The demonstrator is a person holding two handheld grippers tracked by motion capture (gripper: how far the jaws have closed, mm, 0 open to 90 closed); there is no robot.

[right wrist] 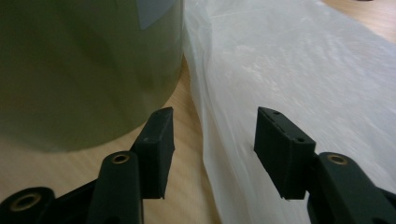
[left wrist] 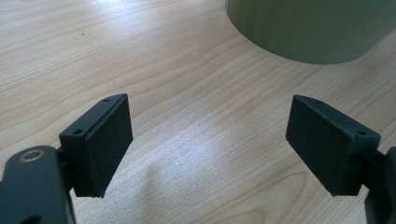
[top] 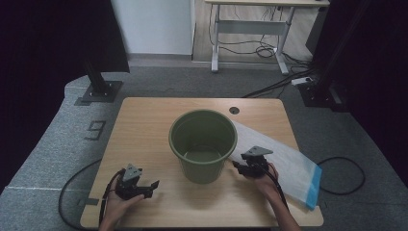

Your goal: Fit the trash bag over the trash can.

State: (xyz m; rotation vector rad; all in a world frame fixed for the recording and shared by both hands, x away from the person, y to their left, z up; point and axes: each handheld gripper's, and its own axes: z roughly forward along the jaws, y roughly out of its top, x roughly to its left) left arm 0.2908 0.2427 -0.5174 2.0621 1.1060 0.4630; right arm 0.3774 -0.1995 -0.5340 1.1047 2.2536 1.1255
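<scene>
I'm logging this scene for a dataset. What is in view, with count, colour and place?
bucket: one, olive green, table centre, empty
plastic bag: one, translucent white with a blue end, flat on the table right of the bucket
table: one, light wood, foreground
desk: one, light top, white legs, far back
cables: several, black, on the grey floor
left gripper: one, black, open, near left table edge
right gripper: one, black, open, at the bag's edge beside the bucket

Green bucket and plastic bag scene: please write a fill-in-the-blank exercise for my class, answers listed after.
1. The bucket on the table is ____ in colour.
2. The white plastic bag lies on the bucket's ____ side in the high view.
3. The right gripper has its jaws ____ over the bag's edge.
4. Between the jaws of the left gripper lies bare ____.

Answers: green; right; open; table
</scene>
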